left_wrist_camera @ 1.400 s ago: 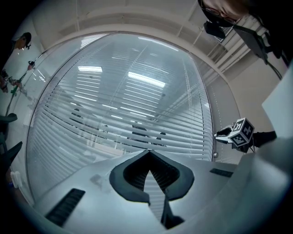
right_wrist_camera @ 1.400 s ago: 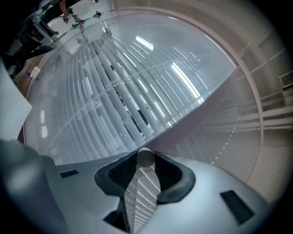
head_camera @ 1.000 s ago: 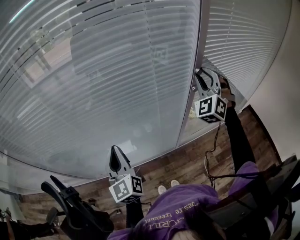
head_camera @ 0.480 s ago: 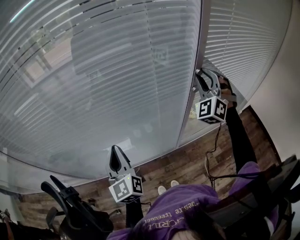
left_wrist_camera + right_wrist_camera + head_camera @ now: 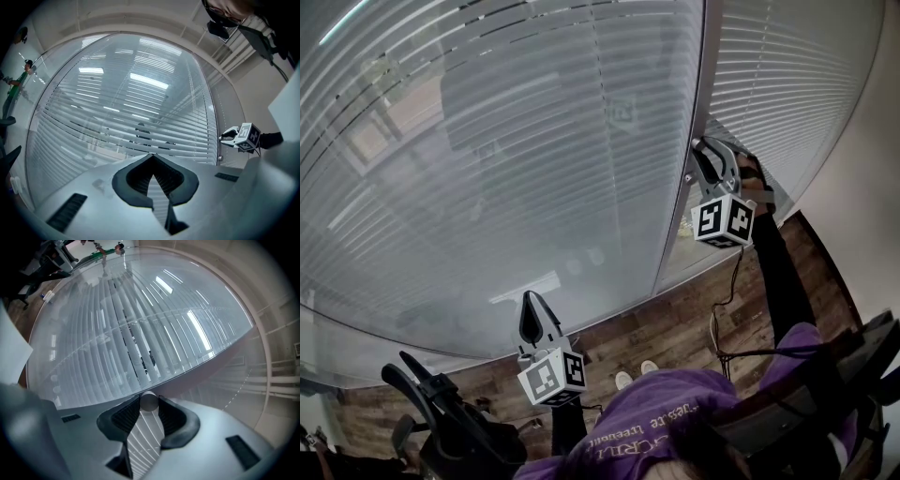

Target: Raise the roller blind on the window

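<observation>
- The left gripper, low in the frame's centre, has its jaws together on nothing; it seems simply parked out of the way.
- The right gripper, at centre right, is clamped on a round knob beside the window post, probably to turn it.
- The blind fills the upper frame, lowered.

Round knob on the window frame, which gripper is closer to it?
Right. The right gripper holds the round knob between its jaw tips; the left gripper is well away, off to its left.
</observation>
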`<state>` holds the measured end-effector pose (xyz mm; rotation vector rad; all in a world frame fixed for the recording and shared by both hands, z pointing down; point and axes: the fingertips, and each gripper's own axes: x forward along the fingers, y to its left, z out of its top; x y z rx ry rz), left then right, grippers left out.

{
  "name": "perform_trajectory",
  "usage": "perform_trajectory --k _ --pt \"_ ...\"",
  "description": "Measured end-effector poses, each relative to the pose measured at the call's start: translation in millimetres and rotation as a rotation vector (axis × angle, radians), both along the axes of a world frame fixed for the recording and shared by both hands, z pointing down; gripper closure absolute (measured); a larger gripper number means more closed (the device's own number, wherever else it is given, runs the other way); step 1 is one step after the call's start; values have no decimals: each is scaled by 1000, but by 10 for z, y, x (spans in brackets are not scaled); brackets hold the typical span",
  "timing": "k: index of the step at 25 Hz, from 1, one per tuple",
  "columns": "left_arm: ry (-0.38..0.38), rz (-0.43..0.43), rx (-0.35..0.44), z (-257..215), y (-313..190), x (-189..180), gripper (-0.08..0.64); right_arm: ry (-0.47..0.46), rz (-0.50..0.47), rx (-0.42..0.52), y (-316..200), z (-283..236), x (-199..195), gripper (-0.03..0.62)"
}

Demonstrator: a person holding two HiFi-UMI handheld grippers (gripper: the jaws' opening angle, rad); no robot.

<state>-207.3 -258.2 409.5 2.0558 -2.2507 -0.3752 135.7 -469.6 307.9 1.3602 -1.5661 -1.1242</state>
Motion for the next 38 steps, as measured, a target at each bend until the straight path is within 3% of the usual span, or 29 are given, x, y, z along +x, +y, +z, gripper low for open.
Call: perform_trajectory --k 28,32,35,38 --pt "3 -4 1 3 -23 -12 560 186 23 56 -21 26 -1 469" --pt "3 -4 2 2 -14 -19 560 45 7 35 -16 15 -5 469" --pt "4 -5 0 8 -11 -27 560 -155 -26 -11 -4 -11 -3 469" --pt "2 -6 2 2 -15 -27 560 -418 -56 -105 -2 -58 2 469"
